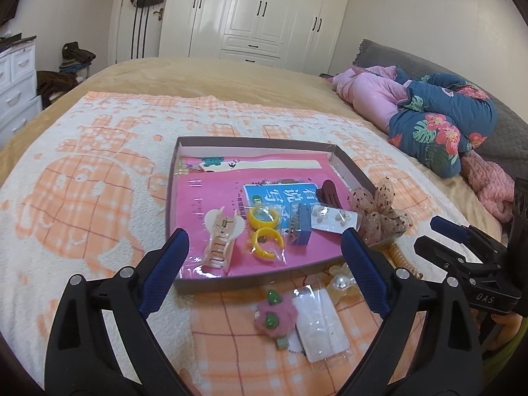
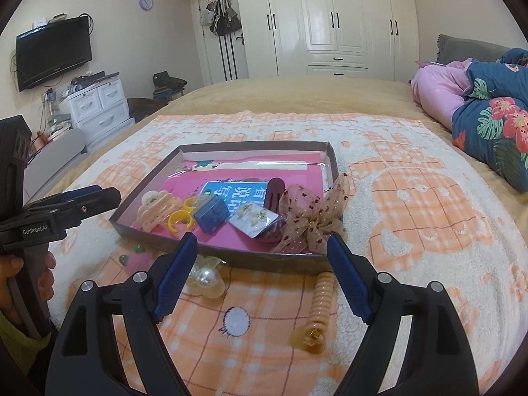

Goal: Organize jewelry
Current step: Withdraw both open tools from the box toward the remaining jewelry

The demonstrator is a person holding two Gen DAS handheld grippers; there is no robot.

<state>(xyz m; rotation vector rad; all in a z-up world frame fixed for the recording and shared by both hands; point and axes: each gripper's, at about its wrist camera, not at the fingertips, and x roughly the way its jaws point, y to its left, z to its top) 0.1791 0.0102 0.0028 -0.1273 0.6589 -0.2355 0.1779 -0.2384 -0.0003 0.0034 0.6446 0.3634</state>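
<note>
**Both claws spread above a half-filled jewelry tray**

Nearest the lenses, each claw stands with its blue-padded fingers apart and nothing between them: the left claw point(image 1: 265, 254) over the near edge of the tray, the right claw point(image 2: 262, 262) over the near right part of it.

Under everything lies the bed point(image 1: 204, 76) with its tan cover, and on that an orange-and-white checked blanket point(image 1: 82, 178). On the blanket sits the shallow cardboard tray point(image 1: 244, 140), brown outside and lined with a glossy pink printed sheet.

Inside the tray, near its near edge, from left to right: a cream hair claw clip point(image 1: 221, 237) lying on its side, two yellow open rings point(image 1: 265, 231) in clear wrap, a small blue box point(image 1: 303, 227), and a clear packet of pale earrings point(image 1: 333, 219). Just beyond the packet is a dark maroon clip point(image 1: 328, 191). A sheer beige bow with dark red dots point(image 2: 312, 216) drapes over the tray's near right corner, partly in and partly out.

On the blanket, outside the tray and near its front wall, lie a peach spiral hair tie with an amber end piece point(image 2: 318, 307), a translucent yellow flower with a pearl centre point(image 2: 204, 279), a white packet in clear plastic point(image 1: 318, 323) and, touching its left side, a pink felt clip with green beads point(image 1: 274, 315). Two small green beads point(image 2: 132, 253) show at the left in the right wrist view.
</note>
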